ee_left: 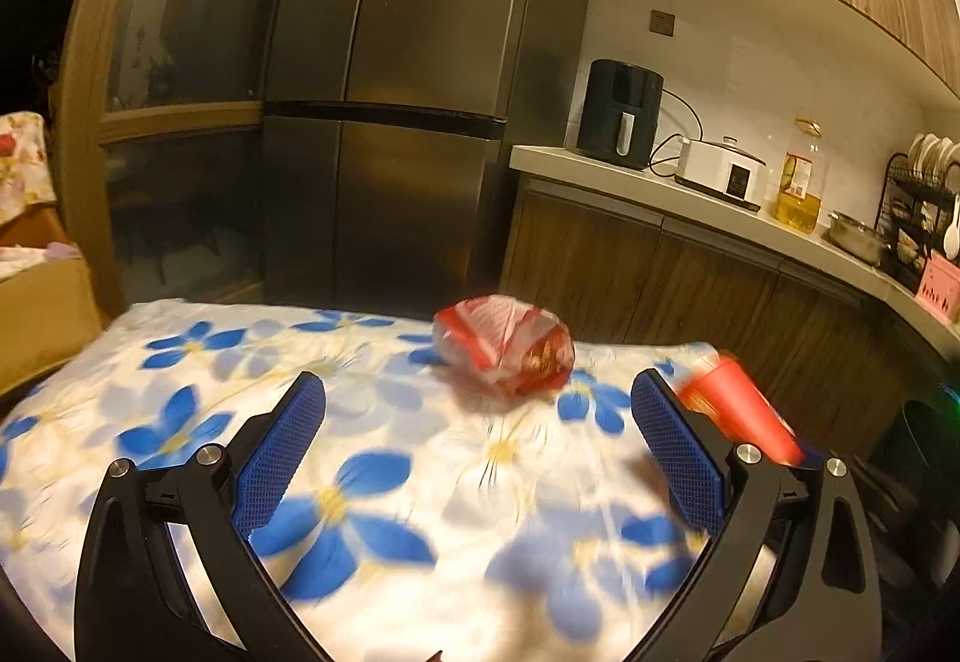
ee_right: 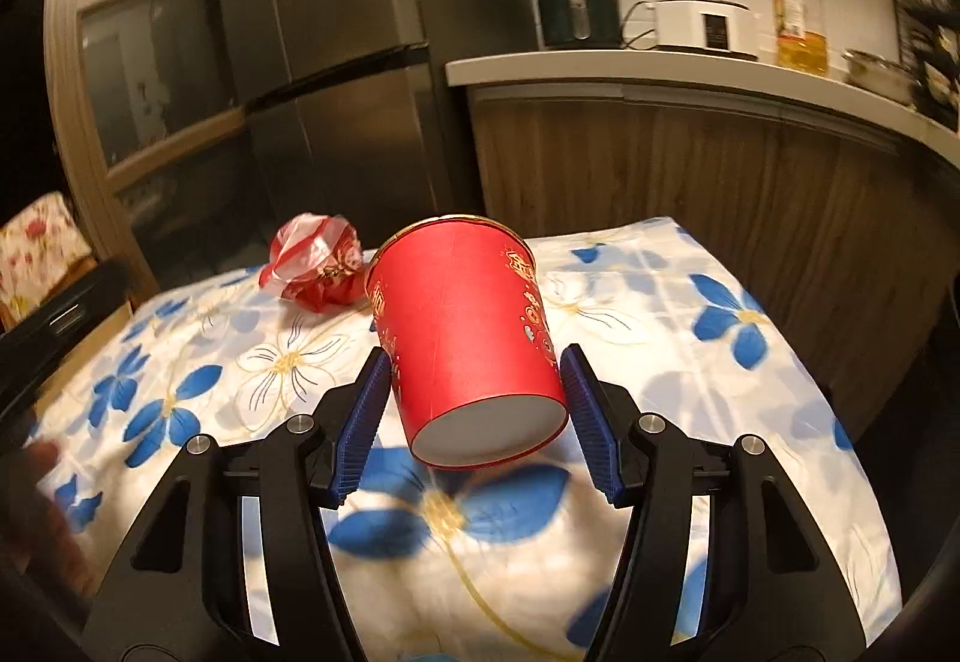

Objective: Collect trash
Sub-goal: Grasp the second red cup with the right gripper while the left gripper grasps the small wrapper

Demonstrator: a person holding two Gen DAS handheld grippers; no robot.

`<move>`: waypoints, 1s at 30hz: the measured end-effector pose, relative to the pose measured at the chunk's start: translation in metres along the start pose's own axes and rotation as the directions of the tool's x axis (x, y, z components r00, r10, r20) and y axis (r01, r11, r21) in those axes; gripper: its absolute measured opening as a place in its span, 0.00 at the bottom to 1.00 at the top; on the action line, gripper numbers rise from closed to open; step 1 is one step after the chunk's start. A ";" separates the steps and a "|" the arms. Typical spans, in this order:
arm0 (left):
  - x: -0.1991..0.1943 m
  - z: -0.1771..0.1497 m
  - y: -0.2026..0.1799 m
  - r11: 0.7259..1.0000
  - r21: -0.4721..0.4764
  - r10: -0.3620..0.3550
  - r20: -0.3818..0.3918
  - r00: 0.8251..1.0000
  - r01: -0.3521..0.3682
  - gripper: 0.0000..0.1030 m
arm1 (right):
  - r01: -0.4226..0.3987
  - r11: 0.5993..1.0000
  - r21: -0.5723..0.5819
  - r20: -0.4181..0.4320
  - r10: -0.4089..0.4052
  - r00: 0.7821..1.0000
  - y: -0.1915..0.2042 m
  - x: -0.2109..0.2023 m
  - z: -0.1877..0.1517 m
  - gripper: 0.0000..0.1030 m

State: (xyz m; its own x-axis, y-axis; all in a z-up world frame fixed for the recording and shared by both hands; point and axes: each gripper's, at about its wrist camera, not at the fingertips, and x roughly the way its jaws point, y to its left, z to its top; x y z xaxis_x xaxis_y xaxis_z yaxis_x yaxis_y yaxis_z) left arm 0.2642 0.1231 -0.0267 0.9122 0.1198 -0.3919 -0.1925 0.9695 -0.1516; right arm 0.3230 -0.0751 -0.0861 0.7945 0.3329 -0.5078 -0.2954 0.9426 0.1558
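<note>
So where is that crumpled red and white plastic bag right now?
The crumpled plastic bag lies on the floral tablecloth near the table's far edge, in front of the fridge, beyond and left of the red paper cup.

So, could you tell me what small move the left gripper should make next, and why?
Probably ease the left gripper forward toward the crumpled red-and-white plastic bag. Its blue fingers stand wide open and empty, the bag lies loose on the blue-flowered white cloth just ahead, and the right gripper already clamps the red paper cup.
</note>
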 end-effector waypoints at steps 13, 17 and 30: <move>0.105 0.007 -0.003 0.996 -0.079 0.036 -0.067 0.997 -0.042 0.92 | -0.014 0.998 0.059 0.090 0.009 0.996 -0.023 -0.040 -0.007 0.56; 0.122 0.005 -0.004 0.997 -0.081 0.008 -0.125 0.992 -0.019 0.79 | -0.027 0.998 0.054 0.097 0.021 0.995 -0.020 -0.042 -0.008 0.56; 0.136 -0.003 -0.004 0.998 -0.067 -0.003 -0.193 0.981 -0.010 0.05 | -0.028 0.998 0.060 0.104 0.022 0.994 -0.019 -0.043 -0.006 0.56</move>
State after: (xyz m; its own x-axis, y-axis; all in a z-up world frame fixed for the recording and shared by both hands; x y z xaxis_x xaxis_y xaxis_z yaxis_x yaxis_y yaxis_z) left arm 0.3876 0.1347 -0.0822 0.8259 0.0738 -0.5590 -0.2258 0.9517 -0.2080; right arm 0.2916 -0.1078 -0.0721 0.8388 0.3541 -0.4135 -0.2853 0.9328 0.2201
